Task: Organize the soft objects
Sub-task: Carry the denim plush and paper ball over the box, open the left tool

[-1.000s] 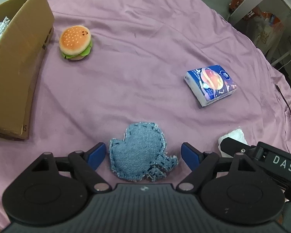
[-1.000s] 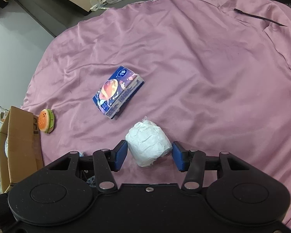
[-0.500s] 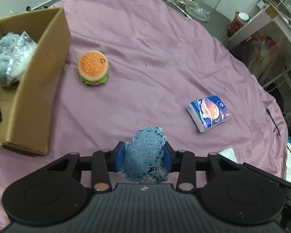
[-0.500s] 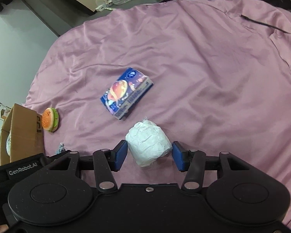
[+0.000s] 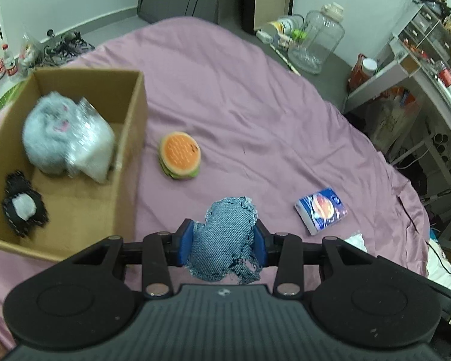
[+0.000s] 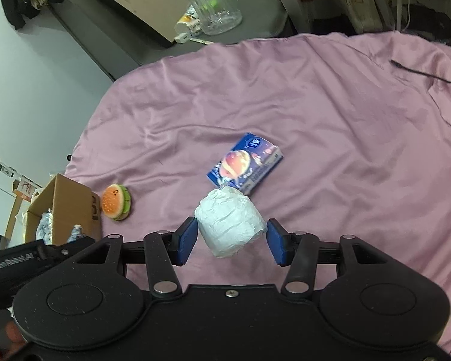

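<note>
My left gripper (image 5: pixel 222 242) is shut on a blue denim pad (image 5: pixel 225 240) and holds it above the purple cloth, right of an open cardboard box (image 5: pixel 129 138). The box holds a grey fluffy bundle in plastic (image 5: pixel 66 138) and a black-and-white plush (image 5: pixel 22 207). A burger plush (image 5: pixel 180 155) lies beside the box. My right gripper (image 6: pixel 231 240) holds a white tissue roll (image 6: pixel 230 225) between its pads, lifted off the cloth. A blue tissue pack (image 6: pixel 245 164) lies just beyond it. The burger plush (image 6: pixel 116 201) and the box (image 6: pixel 63 207) are at the left.
The purple cloth (image 6: pixel 330 135) covers a round table. A glass jar (image 5: pixel 315 42) and clutter stand on the floor past its far edge, and a white shelf (image 5: pixel 412 69) stands at the right. A black cord (image 6: pixel 418 73) lies on the cloth at the far right.
My left gripper has closed on the denim pad, lifted it and moved toward the box. My right gripper has risen with the tissue roll, off the cloth.
</note>
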Motion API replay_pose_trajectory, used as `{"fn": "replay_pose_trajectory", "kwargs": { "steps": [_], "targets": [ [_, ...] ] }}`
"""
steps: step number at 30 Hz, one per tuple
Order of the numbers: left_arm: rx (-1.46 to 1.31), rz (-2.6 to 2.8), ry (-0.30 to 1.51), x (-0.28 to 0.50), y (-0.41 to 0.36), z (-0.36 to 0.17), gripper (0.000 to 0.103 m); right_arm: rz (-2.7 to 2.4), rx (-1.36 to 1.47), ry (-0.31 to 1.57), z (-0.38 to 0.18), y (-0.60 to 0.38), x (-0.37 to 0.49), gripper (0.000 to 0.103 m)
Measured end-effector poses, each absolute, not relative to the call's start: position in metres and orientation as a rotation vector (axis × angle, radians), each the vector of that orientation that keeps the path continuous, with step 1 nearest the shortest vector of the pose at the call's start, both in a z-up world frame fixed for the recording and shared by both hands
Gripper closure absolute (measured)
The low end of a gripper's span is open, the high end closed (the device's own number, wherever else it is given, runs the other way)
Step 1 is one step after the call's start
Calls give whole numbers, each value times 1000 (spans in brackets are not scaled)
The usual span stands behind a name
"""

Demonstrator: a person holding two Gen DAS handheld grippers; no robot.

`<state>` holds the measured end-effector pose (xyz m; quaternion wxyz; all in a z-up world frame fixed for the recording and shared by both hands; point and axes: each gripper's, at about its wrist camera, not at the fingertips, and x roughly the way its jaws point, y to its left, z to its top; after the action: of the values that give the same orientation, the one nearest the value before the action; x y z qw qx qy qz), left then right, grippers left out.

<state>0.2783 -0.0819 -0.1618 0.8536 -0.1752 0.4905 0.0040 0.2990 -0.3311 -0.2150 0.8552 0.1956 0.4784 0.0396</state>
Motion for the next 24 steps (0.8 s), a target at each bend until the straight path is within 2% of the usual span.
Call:
{"fn": "replay_pose_trajectory", "kwargs": {
  "steps": [11, 24],
  "targets": [
    [-388, 25, 962, 275, -35, -134, 62, 74, 398, 903, -178, -308, 293, 53],
    [-409, 94, 936, 270, 27, -129, 62, 125, 376, 847, -156, -259, 291, 53]
  ]
}}
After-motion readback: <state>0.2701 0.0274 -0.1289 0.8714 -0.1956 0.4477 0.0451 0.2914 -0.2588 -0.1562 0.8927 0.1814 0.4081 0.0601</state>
